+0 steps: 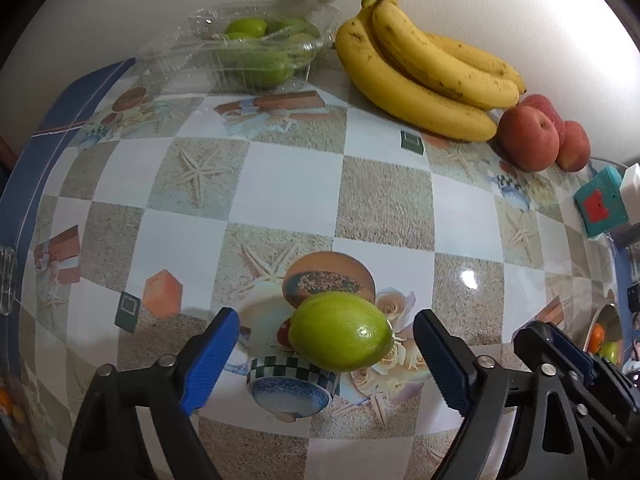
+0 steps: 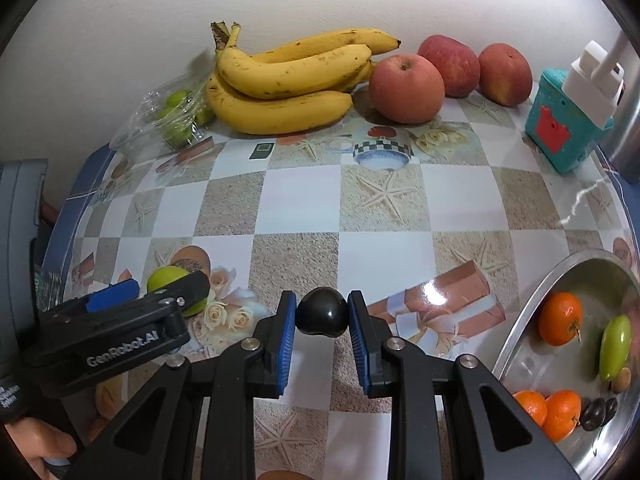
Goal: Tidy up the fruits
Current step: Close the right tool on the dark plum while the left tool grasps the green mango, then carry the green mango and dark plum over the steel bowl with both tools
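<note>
My left gripper [image 1: 326, 340] is open, its blue pads on either side of a green fruit [image 1: 340, 332] that lies on the patterned tablecloth; the pads stand apart from it. The same green fruit [image 2: 172, 282] shows in the right wrist view, partly hidden behind the left gripper [image 2: 132, 300]. My right gripper [image 2: 322, 316] is shut on a dark plum [image 2: 322, 312] just above the table. A steel bowl [image 2: 520, 336] at the right holds oranges [image 2: 560, 318], a green fruit [image 2: 616, 342] and dark plums [image 2: 598, 414].
A banana bunch [image 2: 288, 92] and three red apples [image 2: 406, 88] lie along the back wall. A clear plastic box of green fruits [image 1: 260, 56] stands at the back left. A teal toy box [image 2: 560, 128] with a white plug stands at the back right.
</note>
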Available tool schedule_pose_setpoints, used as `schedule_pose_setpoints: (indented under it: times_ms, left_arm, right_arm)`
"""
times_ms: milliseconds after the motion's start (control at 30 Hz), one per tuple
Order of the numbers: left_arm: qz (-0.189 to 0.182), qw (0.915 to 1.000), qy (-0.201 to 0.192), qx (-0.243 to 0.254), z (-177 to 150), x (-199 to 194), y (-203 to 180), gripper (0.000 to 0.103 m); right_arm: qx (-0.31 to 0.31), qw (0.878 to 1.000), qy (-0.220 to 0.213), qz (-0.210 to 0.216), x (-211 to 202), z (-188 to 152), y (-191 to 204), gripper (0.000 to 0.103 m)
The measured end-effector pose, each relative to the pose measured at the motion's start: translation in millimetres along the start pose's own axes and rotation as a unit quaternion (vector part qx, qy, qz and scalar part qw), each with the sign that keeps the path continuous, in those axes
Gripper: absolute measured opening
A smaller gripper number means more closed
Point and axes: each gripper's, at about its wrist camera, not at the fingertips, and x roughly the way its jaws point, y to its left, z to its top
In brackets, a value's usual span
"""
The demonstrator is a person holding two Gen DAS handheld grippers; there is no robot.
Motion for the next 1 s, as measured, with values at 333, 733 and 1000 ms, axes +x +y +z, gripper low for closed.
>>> schedule_pose_setpoints:
  times_ms: [333,733,1000]
  left_arm:
    - [-0.017,0.9998,0.002,-0.012,0.2,2.8,6.9,0.057]
    - [0.007,0.9997,0.004,-0.023,0.6,1.1,7.0,0.057]
    - [0.014,0.9990,-0.012,-0.040,-7.7,-26.9,22.1,0.057]
  right_arm:
    - [0.013,1.000,0.006,0.012,-0.4,0.1,-1.4,0.027]
    - [0.024,1.000,0.002,0.020,-16.9,0.6,-7.2,0.027]
    - [0.037,0.999,0.010,0.020,-28.4,-9.5,-13.9,0.027]
